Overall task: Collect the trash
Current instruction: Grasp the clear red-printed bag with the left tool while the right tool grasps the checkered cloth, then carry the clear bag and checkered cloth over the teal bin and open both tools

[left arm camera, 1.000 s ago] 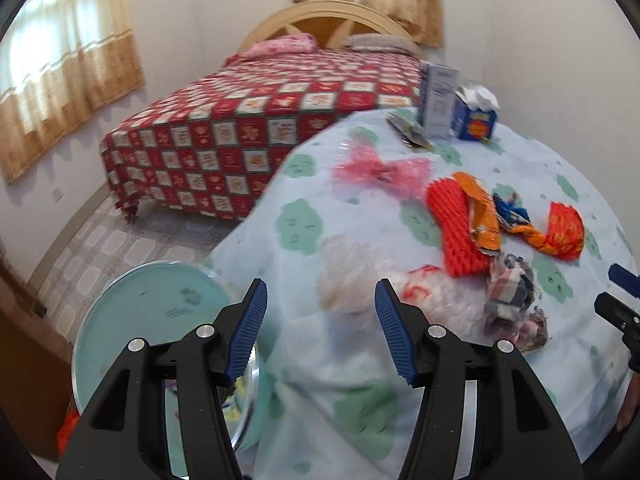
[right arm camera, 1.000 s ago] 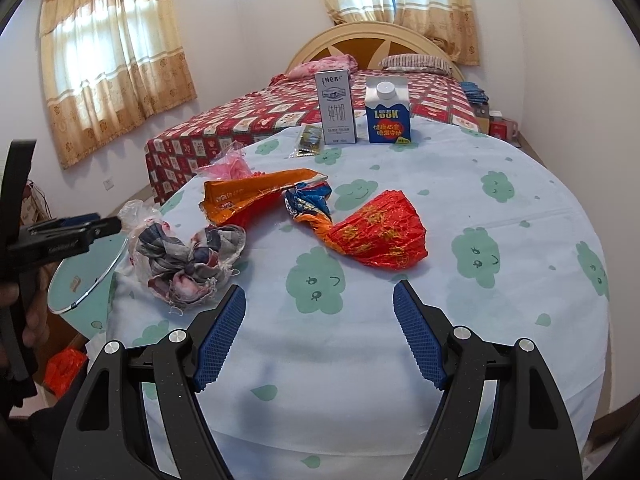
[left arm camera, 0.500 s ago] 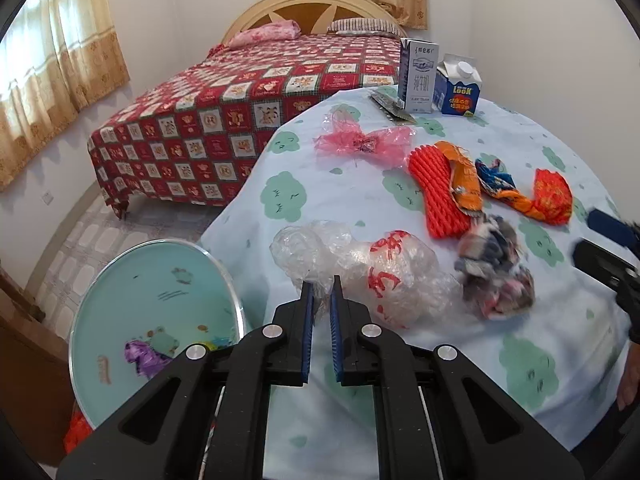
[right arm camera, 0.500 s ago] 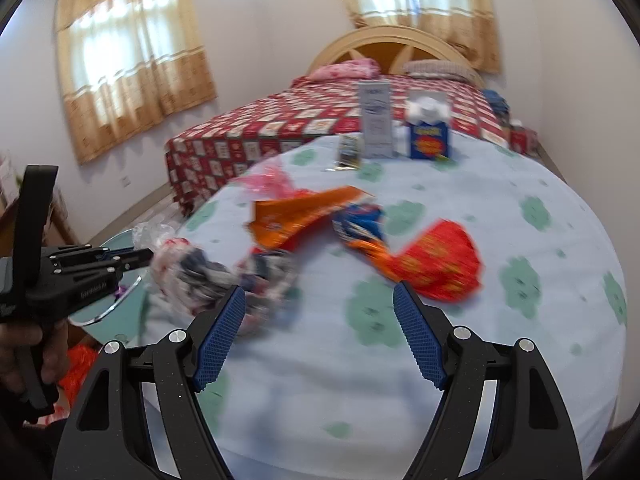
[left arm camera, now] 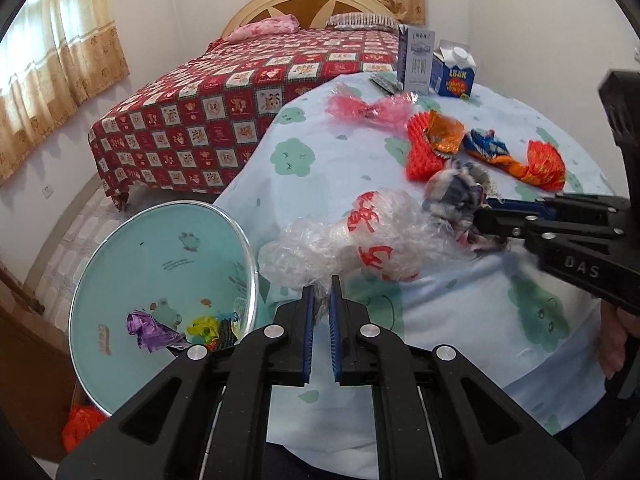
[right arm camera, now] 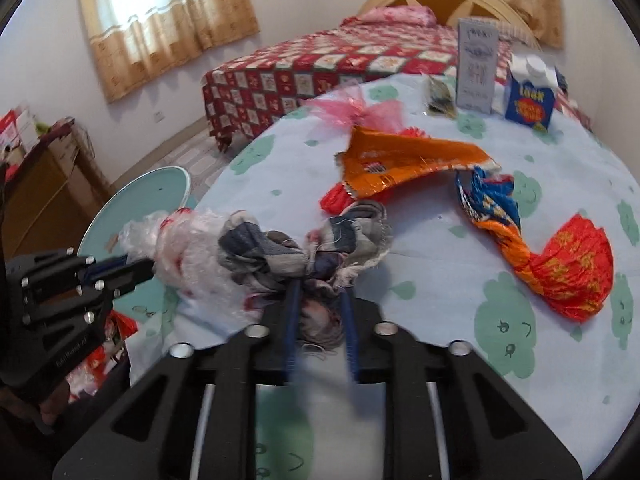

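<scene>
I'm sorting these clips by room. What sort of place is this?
A home bedroom, most likely: a bed with pillows and a headboard, curtained windows, and a cloth-covered table.

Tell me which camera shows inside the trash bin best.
Left wrist view: the trash bin tilts open toward it, showing wrappers at the bottom. Right wrist view catches only its rim behind the clear bag.

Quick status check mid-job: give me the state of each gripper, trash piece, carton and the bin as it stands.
left gripper: shut on clear plastic bag
clear plastic bag: crumpled, at table edge
right gripper: shut on crumpled cloth
crumpled cloth: bunched, on table
trash bin: open, some trash inside
orange wrapper: torn open, flat
blue carton: upright, capped
grey carton: upright
pink wrapper: twisted, untouched
</scene>
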### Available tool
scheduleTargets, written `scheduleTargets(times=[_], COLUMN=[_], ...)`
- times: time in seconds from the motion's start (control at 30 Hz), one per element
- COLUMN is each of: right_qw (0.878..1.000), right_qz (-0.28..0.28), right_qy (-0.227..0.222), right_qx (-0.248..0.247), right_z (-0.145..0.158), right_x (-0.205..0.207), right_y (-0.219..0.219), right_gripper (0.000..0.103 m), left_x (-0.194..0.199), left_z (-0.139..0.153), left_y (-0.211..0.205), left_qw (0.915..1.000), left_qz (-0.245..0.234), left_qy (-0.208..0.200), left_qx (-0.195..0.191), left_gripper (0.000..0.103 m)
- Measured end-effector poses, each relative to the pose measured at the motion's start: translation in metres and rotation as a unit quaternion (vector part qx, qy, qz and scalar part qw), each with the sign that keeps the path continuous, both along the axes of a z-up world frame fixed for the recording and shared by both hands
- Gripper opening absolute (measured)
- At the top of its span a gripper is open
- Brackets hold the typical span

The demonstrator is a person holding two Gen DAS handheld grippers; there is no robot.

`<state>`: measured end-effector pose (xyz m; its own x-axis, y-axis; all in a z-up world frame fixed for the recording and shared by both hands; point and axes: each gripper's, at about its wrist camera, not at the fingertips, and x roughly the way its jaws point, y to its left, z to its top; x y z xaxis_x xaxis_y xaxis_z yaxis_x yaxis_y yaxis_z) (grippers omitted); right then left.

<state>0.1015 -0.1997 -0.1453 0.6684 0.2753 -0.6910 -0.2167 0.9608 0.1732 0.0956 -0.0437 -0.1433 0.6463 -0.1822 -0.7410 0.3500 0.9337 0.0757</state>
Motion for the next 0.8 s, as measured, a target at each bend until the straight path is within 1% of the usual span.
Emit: scheduleTargets(times=[0.03,0.13,0.23,0.43,0.57,0.8], right_qw=[1.000,0.999,0.998,0.996,0.995,0.995], right_qz=[-0.004,-0.014,-0.024,-0.035,-0.032,-0.015], right_qy=[-0.011,-0.040,-0.058,-0.074,-0.081,-0.090], right_qx=[0.006,0.015,0.020,0.034,0.039,0.026], right_z=[0.005,0.020,0.029,0.040,0.046,0.050], right_x=[-0.005,-0.017,-0.027,-0.035,-0.034,-0.023], right_y=[-0.003,-0.009,-0.015,-0.026,-0.028,-0.010], right_gripper=[0.003,0.002,0.002,0.002,0.002,0.002], left_x=[-0.001,-0.003,-0.005,-0.009,-0.009,-0.004], left_z=[0.003,0.013,0.024,0.043,0.053,0.058], left_y=[0.003,0.012,0.021,0.038,0.053,0.084], left_qw=[1.0000,0.9998,0.9995,0.9984,0.9972,0.9938], left_qz=[0.002,0.008,0.017,0.032,0.052,0.097], left_qy=[-0.001,-0.006,-0.014,-0.030,-0.040,-0.046], left_qx=[-0.004,-0.016,-0.025,-0.037,-0.034,-0.027], left_gripper=[0.007,0.006,0.006,0.006,0.006,0.006])
